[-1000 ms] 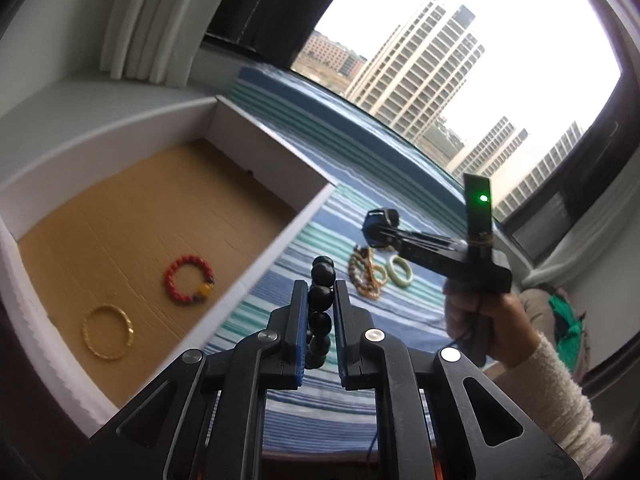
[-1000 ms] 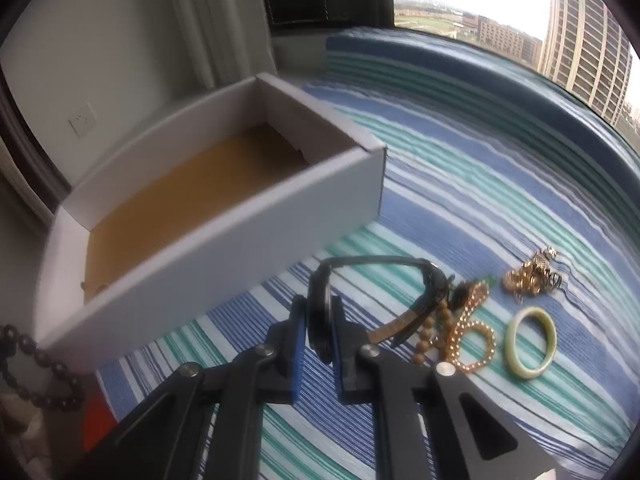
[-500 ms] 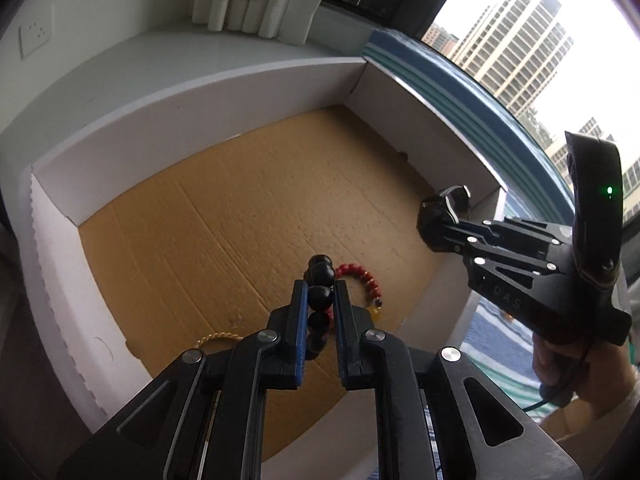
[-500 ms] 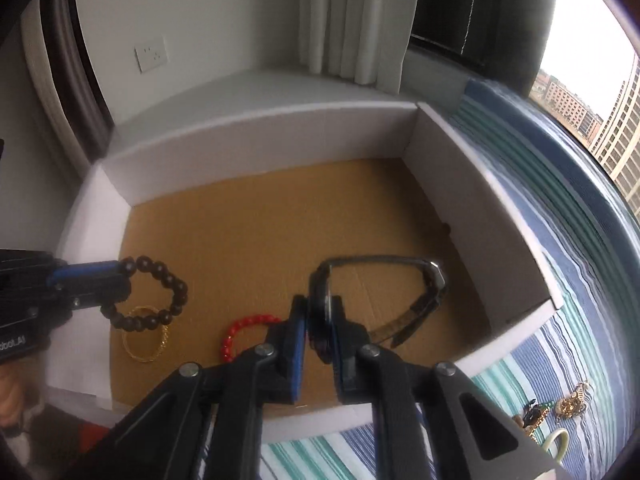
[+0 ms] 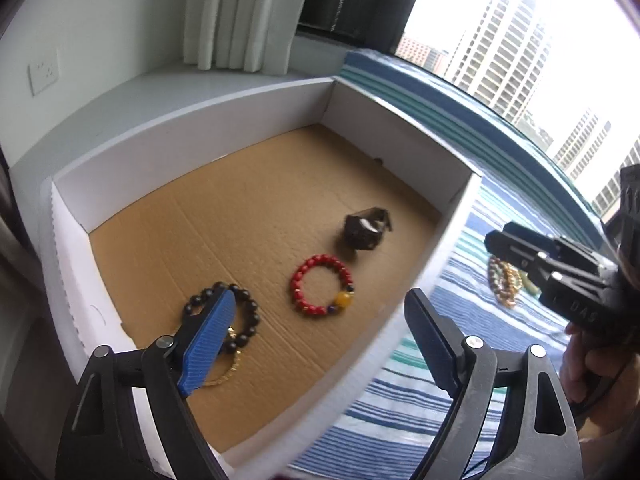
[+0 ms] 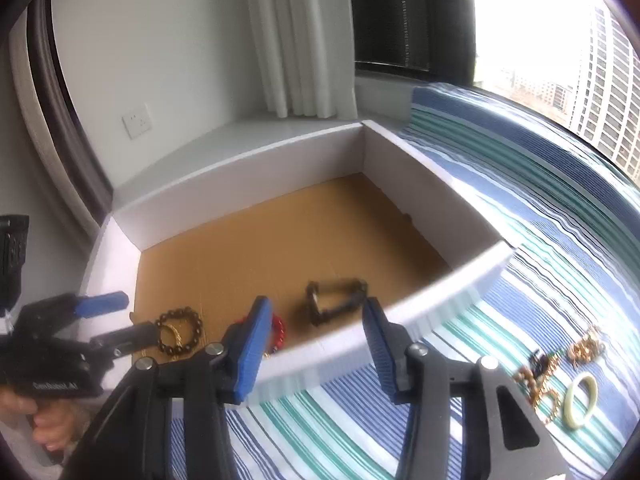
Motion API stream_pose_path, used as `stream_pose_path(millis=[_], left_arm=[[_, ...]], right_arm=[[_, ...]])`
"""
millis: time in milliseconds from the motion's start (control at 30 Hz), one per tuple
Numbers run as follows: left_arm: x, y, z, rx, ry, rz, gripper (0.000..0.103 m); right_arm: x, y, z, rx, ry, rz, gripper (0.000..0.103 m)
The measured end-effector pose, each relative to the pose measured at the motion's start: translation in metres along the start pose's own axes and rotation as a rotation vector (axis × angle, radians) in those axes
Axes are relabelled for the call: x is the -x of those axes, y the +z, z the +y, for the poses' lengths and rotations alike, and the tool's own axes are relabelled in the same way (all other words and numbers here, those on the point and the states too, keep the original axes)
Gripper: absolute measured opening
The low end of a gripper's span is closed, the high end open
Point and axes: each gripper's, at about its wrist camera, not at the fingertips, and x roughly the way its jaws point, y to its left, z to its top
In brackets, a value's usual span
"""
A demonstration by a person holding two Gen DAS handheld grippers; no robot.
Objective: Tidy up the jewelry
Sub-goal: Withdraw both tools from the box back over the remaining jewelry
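Jewelry lay gathered on the brown floor of the white box (image 5: 452,208). A red bracelet (image 5: 322,290) with one yellow bead sat near the middle, and a dark bracelet (image 5: 224,316) of black beads rested partly over a gold bangle (image 5: 230,368) close to the near wall. A dark watch (image 5: 366,226) lay crumpled a little farther in, just beyond the red bracelet.

The left gripper (image 5: 320,328) hung over the box, its jaws opening and nothing between them; its blue pad (image 5: 206,344) stood in front of the dark bracelet without pressing on it. The right gripper (image 6: 316,348) hovered above the near wall, jaws likewise opening and empty, with the watch lying loose beyond them.

More pieces waited outside on the striped cloth (image 6: 560,248): a pale green ring (image 6: 580,400), brown beads (image 6: 532,380) and a tangle of gold chain (image 6: 586,346), well apart from the box. A hand (image 6: 48,428) held the left gripper's handle. Beyond, a curtain (image 5: 236,12) framed the window.
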Motion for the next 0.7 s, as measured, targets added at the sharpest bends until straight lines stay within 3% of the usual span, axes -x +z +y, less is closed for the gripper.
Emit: stream_pose_path(millis=[133,267,367,500,700], left_arm=[[0.011,-0.026,-0.056,-0.103,-0.086,-0.043,0.097],[-0.007,-0.06,-0.115,-0.199,-0.18,-0.017,0.099],[-0.038,-0.085,-0.159,-0.302,-0.175,0.033,0.099],[-0.065,-0.119,-0.2,-0.402,-0.157,0.04,0.099],[-0.094,-0.127,-0.225,-0.465,-0.121,0.06,0.099]], right_arm=[[0.04,-0.063,-0.033,-0.017,-0.137,-0.048,0.048],[0.081,-0.136,-0.08,-0.106,-0.318,-0.078,0.048],[0.113,-0.189,-0.118,-0.212,-0.449,-0.091,0.049],[0.144,-0.242,-0.164,-0.325,-0.606,-0.092,0.056],[0.153,-0.28,-0.215,-0.523,-0.652,-0.074,0.058]])
